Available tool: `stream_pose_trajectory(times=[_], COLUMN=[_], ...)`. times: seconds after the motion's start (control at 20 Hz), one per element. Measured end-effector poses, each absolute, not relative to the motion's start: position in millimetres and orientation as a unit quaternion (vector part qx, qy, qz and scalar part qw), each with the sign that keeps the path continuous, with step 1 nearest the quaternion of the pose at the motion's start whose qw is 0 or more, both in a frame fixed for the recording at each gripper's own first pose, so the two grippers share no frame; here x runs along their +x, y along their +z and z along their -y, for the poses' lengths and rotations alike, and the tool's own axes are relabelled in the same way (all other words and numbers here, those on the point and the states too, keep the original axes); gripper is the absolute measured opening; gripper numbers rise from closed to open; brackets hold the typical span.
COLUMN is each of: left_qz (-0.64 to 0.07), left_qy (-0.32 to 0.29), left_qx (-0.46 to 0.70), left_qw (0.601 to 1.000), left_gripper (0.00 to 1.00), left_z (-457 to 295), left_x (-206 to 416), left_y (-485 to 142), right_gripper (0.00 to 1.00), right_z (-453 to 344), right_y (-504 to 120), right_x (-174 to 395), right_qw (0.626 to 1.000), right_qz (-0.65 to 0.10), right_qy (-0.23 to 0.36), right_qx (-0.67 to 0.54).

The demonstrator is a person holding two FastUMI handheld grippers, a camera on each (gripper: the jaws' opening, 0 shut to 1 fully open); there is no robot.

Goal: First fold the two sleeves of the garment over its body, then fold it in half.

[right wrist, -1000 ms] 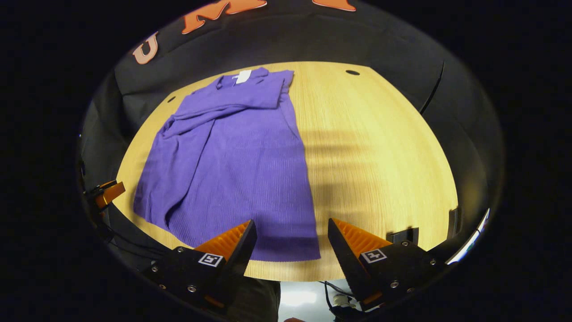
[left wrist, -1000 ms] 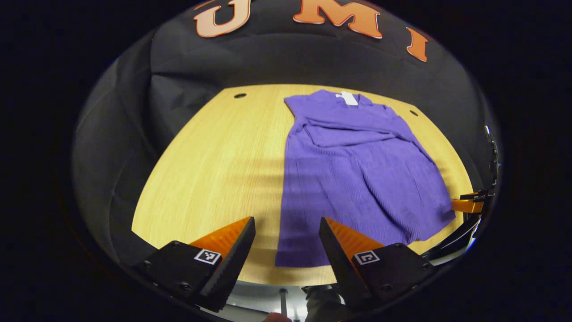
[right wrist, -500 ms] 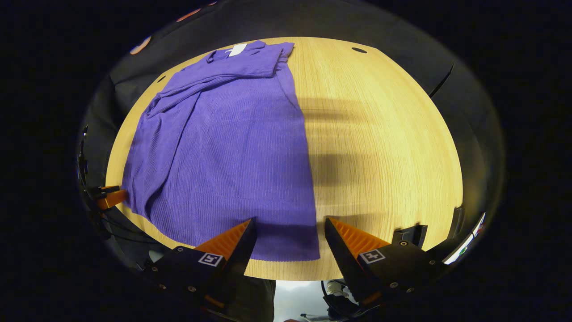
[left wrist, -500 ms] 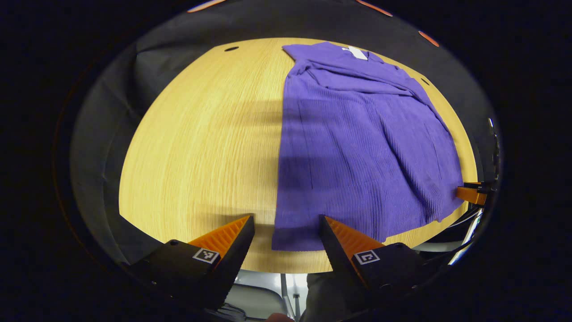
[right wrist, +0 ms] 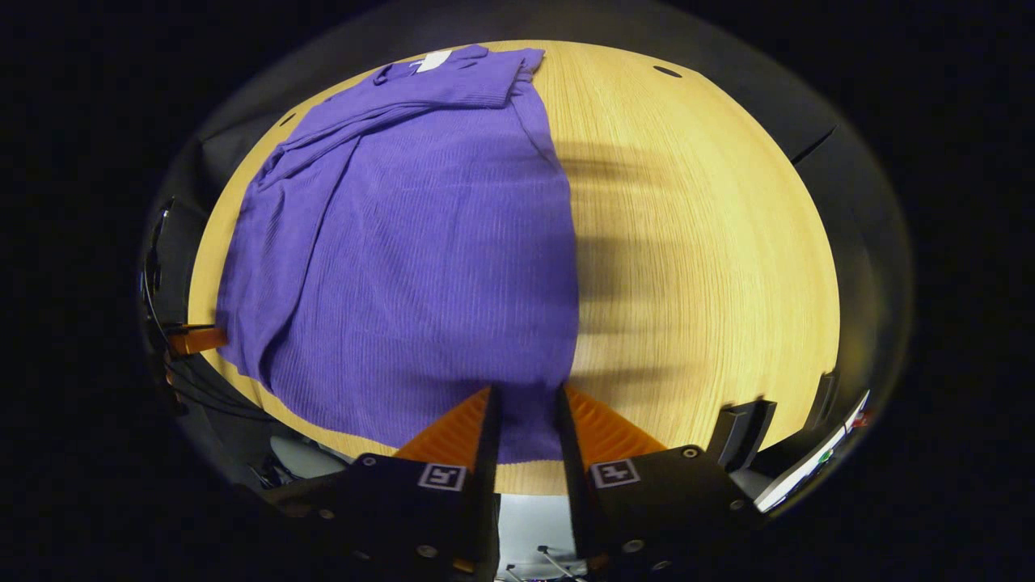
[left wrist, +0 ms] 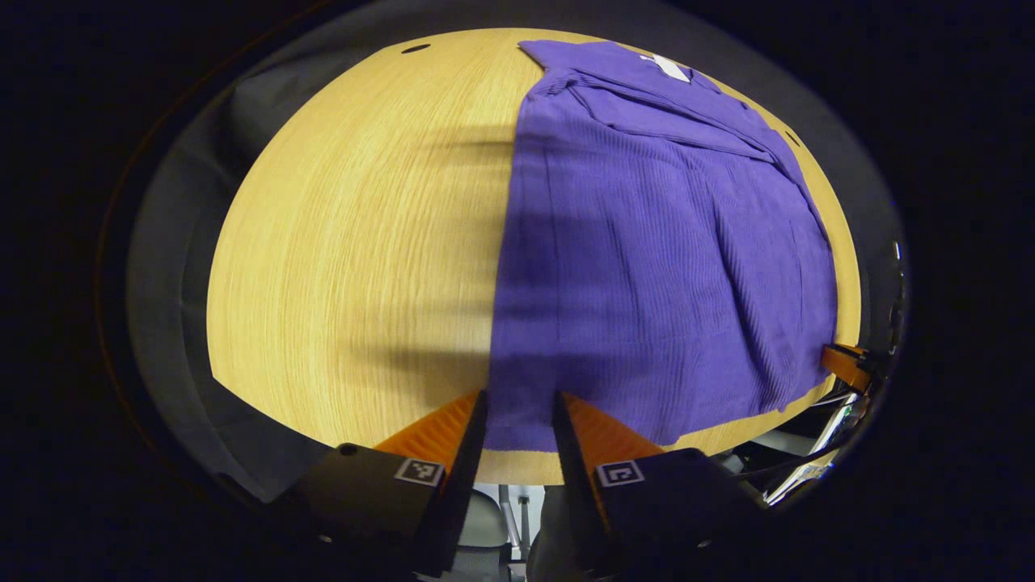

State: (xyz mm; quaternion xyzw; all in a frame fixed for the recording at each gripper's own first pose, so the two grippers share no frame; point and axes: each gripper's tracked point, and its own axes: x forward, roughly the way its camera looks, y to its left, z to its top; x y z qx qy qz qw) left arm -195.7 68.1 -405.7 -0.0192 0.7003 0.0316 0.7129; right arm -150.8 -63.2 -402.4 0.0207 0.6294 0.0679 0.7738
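Note:
A purple ribbed garment lies flat on the wooden table, collar far, hem near, both sleeves folded across the chest. In the left gripper view my left gripper straddles the hem's near left corner, its jaws narrowed to a small gap and the cloth still flat between them. In the right gripper view the garment fills the left half, and my right gripper straddles the hem's near right corner with the same narrow gap. Each view catches the other gripper at the hem's far corner.
Bare table top stretches outward from each side of the garment. Small holes mark the far corners. A dark bracket sits at the near table edge on the right. The hem lies close to the front edge.
Both grippers have come down and forward onto the hem corners. Their jaws have closed from wide open to a narrow gap around the cloth.

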Motion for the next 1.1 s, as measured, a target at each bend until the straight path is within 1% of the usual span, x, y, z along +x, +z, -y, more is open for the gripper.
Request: stream_pose_trajectory(times=[0.05,0.1,0.15,0.2,0.25,0.3,0.4,0.6,1.0,1.1], left_qz=[-0.700,-0.700,-0.697,-0.698,-0.699,-0.701,-0.696,-0.675,-0.624,-0.615], left_qy=[0.027,0.023,0.022,0.018,0.016,0.019,0.017,-0.005,-0.040,-0.045], left_qx=[-0.021,-0.027,-0.036,-0.039,-0.046,-0.056,-0.077,-0.080,-0.067,-0.058], left_qw=[0.713,0.713,0.716,0.714,0.713,0.710,0.714,0.733,0.778,0.785], left_gripper=[0.49,0.38,0.30,0.14,0.11,0.07,0.05,0.05,0.05,0.05], left_z=[-68,-67,-65,-64,-63,-63,-61,-56,-51,-46], left_x=[-197,-196,-196,-195,-195,-195,-192,-180,-130,-120], left_y=[-405,-404,-405,-405,-405,-403,-394,-366,-294,-287], right_gripper=[0.30,0.25,0.16,0.11,0.05,0.04,0.03,0.03,0.01,0.01], right_z=[59,57,57,55,53,49,46,46,25,39], right_y=[-402,-402,-402,-401,-401,-400,-391,-368,-284,-291], right_x=[-153,-152,-151,-149,-148,-148,-143,-132,-87,-85], right_qw=[0.773,0.772,0.774,0.774,0.771,0.767,0.771,0.786,0.824,0.831], right_qz=[-0.630,-0.629,-0.626,-0.626,-0.627,-0.629,-0.620,-0.597,-0.523,-0.528], right_qy=[0.073,0.073,0.072,0.071,0.072,0.077,0.083,0.089,0.132,0.119], right_qx=[0.034,0.045,0.056,0.071,0.086,0.100,0.118,0.134,0.174,0.126])
